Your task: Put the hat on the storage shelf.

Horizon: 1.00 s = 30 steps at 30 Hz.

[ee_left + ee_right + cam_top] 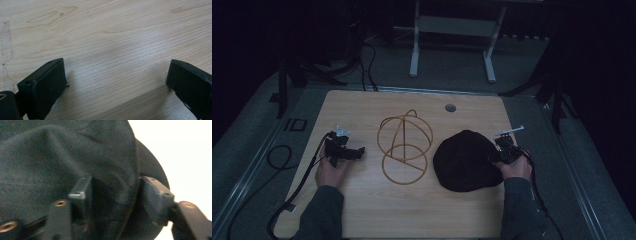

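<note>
One black cap point(62, 157) edge, between right hand-held gripper point(112, 195) jaws (closing)

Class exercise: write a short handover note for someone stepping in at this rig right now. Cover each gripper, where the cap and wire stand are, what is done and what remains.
Left gripper: open, nothing between its fingers, over bare table, left of the wire stand.
Right gripper: fingers either side of the black cap's edge fold; a firm grip cannot be confirmed.
Cap: lying on the table, right of the stand, apart from it.
Done: cap reached.
Left: probably secure the grip, lift the cap and set it on the stand.
</note>
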Tool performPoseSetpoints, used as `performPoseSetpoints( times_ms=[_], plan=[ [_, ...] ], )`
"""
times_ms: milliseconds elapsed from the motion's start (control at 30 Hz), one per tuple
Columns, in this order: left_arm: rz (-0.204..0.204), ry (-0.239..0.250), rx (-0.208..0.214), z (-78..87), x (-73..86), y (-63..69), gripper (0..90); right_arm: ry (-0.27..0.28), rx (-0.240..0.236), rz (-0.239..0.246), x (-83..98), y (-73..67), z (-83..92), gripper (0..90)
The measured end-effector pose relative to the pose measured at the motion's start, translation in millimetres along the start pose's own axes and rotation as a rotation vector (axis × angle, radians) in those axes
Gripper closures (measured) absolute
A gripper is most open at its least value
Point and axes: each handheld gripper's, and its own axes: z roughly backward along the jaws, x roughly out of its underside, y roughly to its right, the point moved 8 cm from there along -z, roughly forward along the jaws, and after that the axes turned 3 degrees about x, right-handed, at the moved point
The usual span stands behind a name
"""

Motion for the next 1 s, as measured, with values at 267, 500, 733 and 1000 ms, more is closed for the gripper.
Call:
performPoseSetpoints(
  times_ms=[267,500,733,1000],
  plan=[
    [0.0,0.0,0.0,0.0,0.0,0.0,2.3,0.002,0.092,0.02,-1.9,3.5,-2.3,64.8],
    [0.0,0.0,0.0,0.0,0.0,0.0,2.4,-0.012,0.081,0.044,-5.6,3.7,0.9,74.4],
    [0.0,0.0,-0.001,0.0,-0.1,-0.2,2.4,-0.035,0.058,0.041,-14.4,8.5,-0.7,76.8],
    [-0.001,0.0,0.0,0.0,-0.1,-0.2,2.4,-0.054,-0.006,0.039,-18.3,12.5,-0.5,77.8]
  ],
)
